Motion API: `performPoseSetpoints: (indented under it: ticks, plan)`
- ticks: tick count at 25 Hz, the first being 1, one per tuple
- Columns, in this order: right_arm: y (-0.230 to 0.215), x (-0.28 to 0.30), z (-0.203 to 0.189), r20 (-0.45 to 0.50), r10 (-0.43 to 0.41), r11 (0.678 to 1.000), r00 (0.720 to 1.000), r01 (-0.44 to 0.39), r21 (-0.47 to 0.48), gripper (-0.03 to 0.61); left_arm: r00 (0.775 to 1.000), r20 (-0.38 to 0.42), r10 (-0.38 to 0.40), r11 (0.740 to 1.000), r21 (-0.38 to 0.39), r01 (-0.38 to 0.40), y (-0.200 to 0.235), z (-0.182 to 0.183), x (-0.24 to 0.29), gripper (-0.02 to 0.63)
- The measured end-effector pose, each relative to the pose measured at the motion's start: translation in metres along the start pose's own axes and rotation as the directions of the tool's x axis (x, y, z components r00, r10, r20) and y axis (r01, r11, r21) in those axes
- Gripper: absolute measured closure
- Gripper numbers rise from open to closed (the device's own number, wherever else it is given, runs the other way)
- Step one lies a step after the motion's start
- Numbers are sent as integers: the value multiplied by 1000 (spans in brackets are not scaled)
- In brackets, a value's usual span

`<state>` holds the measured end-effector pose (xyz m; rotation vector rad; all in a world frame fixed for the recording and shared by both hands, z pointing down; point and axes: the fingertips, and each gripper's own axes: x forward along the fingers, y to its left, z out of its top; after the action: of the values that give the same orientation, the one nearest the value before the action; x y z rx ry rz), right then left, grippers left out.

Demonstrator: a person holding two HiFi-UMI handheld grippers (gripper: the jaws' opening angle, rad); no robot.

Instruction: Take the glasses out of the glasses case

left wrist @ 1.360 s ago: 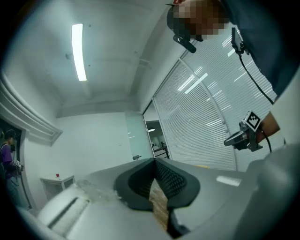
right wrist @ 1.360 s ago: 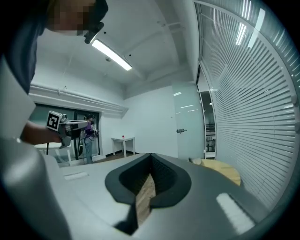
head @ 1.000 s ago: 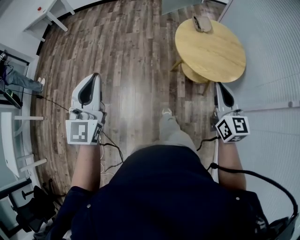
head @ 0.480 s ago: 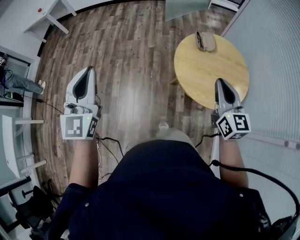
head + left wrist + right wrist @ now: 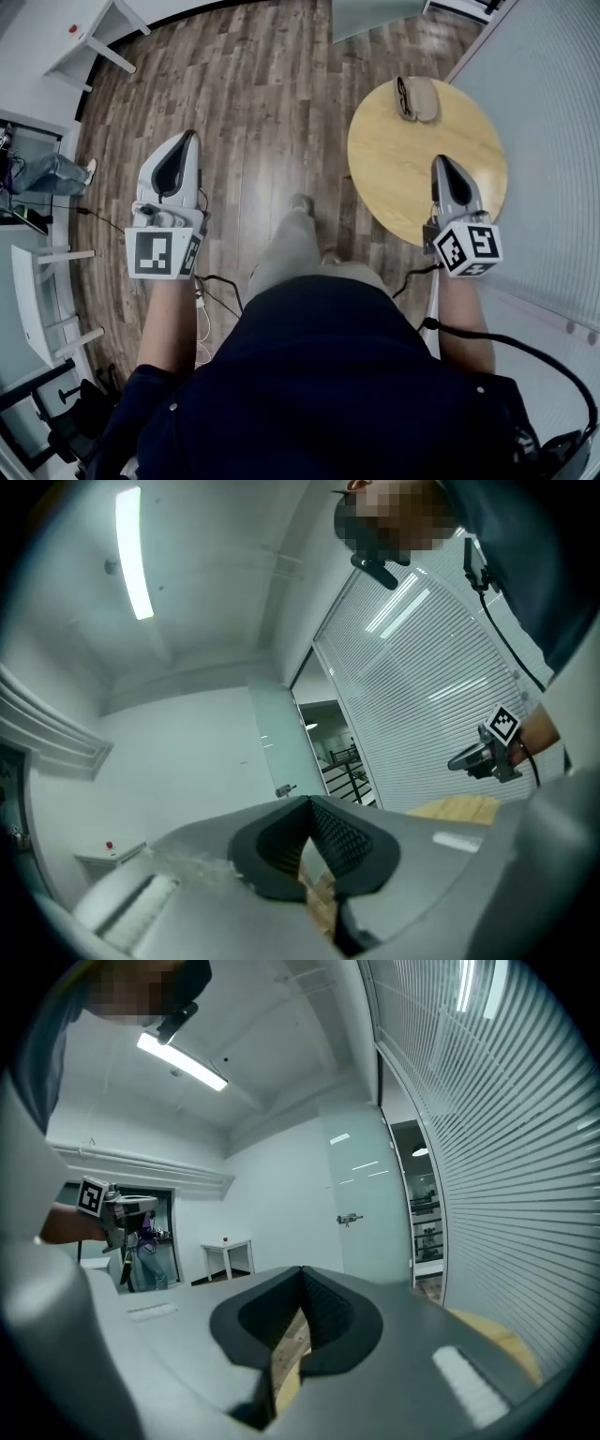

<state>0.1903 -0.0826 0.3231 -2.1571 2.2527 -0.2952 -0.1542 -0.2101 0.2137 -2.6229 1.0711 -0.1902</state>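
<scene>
A tan glasses case (image 5: pixel 418 98) with a dark part along its left side lies at the far edge of a round wooden table (image 5: pixel 403 173). It is too small to tell whether glasses are inside. My right gripper (image 5: pixel 439 161) is shut on nothing and hovers over the table's near edge, well short of the case. My left gripper (image 5: pixel 190 137) is also shut and empty, held over the wooden floor left of the table. In the left gripper view the jaws (image 5: pixel 309 801) meet at their tips. The right gripper view shows the same (image 5: pixel 302 1269).
A wall of blinds (image 5: pixel 553 141) runs close along the right of the table. A white desk (image 5: pixel 84 37) stands at the far left, with a person's legs (image 5: pixel 52 173) near it. White furniture (image 5: pixel 37 300) and floor cables (image 5: pixel 216 281) are at the left. My own leg (image 5: pixel 291 234) steps forward.
I have walked toward the table, which has come nearer in the head view. The right gripper went from beside the table to over its near edge. Both grippers stayed shut.
</scene>
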Motion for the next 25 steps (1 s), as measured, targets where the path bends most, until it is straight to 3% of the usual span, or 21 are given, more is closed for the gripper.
performPoseSetpoints:
  ticks: [3, 9, 13, 18, 25]
  plan:
    - [-13, 25, 0, -2, -22, 1000, 1000, 22, 5, 569, 999, 30, -20, 1000, -14, 21, 9, -7, 44, 609]
    - [-21, 70, -2, -35, -60, 998, 998, 59, -13, 569, 985, 120, -126, 989, -61, 134, 24, -15, 134, 610]
    - [-33, 108, 4, -58, -124, 992, 991, 123, -20, 569, 968, 135, -210, 973, -64, 220, 37, -27, 198, 609]
    - [-52, 151, 10, -83, -239, 971, 967, 240, 0, 569, 936, 145, -322, 940, -69, 334, 53, -41, 272, 609]
    - [-84, 191, 0, -132, -372, 927, 919, 376, 5, 569, 866, 172, -469, 870, -79, 486, 44, -63, 357, 611]
